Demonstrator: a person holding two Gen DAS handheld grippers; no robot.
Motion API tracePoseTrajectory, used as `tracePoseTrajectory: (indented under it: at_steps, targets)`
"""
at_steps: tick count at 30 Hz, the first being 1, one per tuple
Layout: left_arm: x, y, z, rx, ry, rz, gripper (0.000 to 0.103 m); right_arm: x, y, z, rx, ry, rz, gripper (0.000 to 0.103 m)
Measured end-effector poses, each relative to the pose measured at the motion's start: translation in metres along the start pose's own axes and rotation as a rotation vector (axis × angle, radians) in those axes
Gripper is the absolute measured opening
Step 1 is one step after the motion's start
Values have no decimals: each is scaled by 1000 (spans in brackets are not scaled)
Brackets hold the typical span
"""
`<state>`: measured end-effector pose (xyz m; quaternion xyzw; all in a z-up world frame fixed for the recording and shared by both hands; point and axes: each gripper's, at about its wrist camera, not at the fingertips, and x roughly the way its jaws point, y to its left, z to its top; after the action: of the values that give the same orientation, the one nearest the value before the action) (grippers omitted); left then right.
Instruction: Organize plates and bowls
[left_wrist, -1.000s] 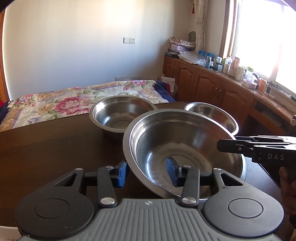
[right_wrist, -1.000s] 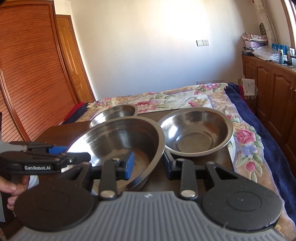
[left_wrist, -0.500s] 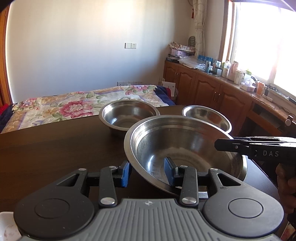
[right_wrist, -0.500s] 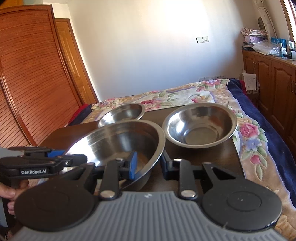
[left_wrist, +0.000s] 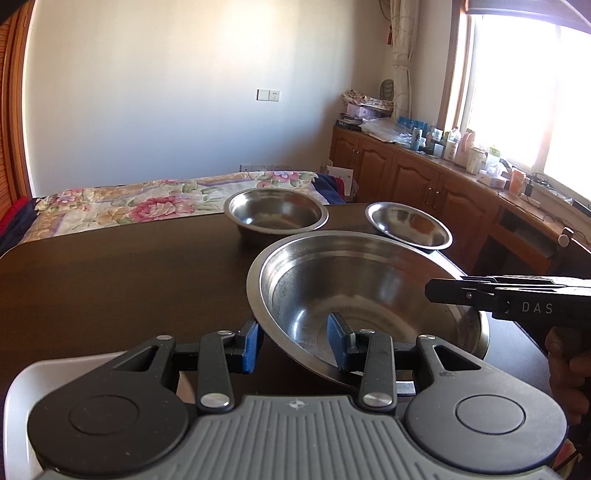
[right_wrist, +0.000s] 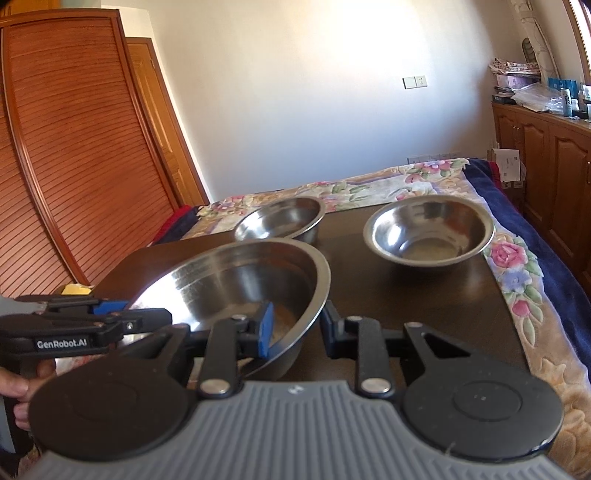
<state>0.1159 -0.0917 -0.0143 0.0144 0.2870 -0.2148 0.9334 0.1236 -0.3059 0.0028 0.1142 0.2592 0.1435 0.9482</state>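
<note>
Table's left half (left_wrist: 110, 280) lies open; two small bowls (left_wrist: 277, 216) block behind.

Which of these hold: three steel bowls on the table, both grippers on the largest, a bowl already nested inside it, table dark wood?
1. Three round stainless-steel bowls are in view. True: large steel bowl, deep medium steel bowl, shallow steel bowl.
2. Left gripper and right gripper each straddle the large bowl's rim. True.
3. A smaller bowl sits inside the large one. False: it is empty.
4. The table is white. False: dark brown wooden table.
</note>
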Motion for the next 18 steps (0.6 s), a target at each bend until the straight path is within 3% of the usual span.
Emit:
tracePoseTrajectory:
  at_steps: [18]
  targets:
    - [-21,4,-21,6,0,6,41,-15,32,-24,-44,-13,-12,30]
